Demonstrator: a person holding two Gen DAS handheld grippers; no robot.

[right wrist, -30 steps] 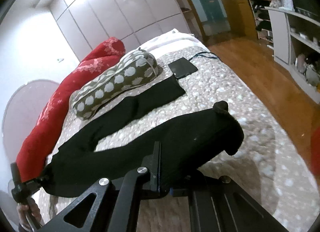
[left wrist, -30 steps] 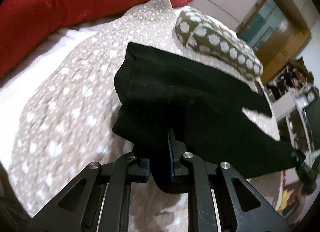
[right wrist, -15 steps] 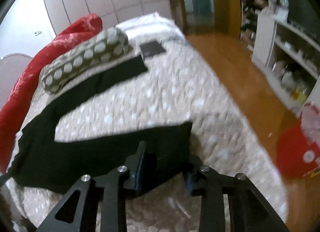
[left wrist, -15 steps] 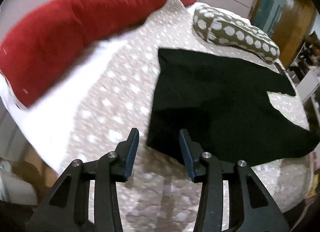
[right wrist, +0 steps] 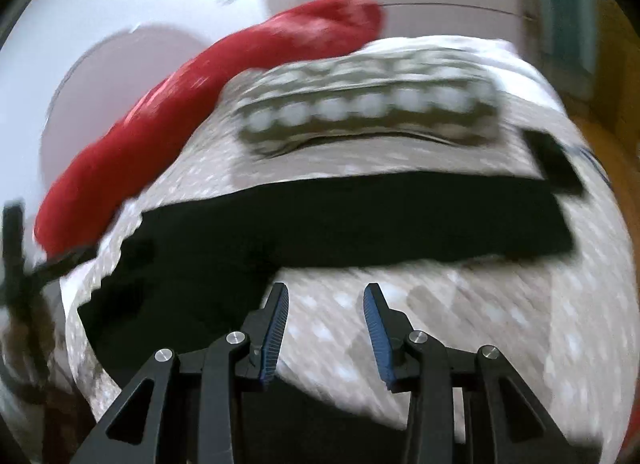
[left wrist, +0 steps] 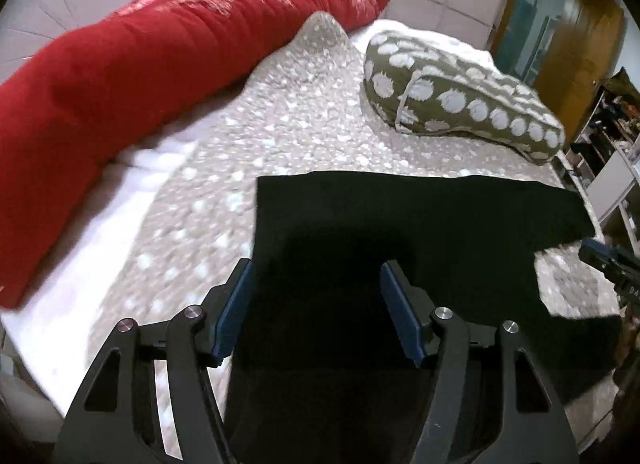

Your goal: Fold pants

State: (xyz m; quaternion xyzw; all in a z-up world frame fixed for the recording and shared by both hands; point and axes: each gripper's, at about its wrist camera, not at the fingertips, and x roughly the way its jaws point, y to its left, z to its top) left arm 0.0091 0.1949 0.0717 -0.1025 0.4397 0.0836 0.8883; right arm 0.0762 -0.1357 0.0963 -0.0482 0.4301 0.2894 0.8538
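Black pants (left wrist: 420, 224) lie flat on the dotted beige bedspread (left wrist: 304, 124), legs spread in a V. My left gripper (left wrist: 316, 288) is open and empty, hovering over the waist end of the pants. In the blurred right wrist view the far leg of the pants (right wrist: 360, 220) runs across the bed. My right gripper (right wrist: 325, 314) is open and empty over the bedspread (right wrist: 480, 316) between the two legs, with the near leg under its base. The right gripper also shows at the right edge of the left wrist view (left wrist: 608, 264).
A long red pillow (left wrist: 140, 76) lies along the far left of the bed. An olive dotted pillow (left wrist: 460, 100) lies beyond the pants. A dark flat device (right wrist: 556, 164) sits by the far leg's hem. A white sheet (left wrist: 88, 264) edges the bed at left.
Both grippers let go of the pants and opened. The pants dropped flat onto the bed. My left gripper moved over the waist; my right gripper swung quickly toward the gap between the legs.
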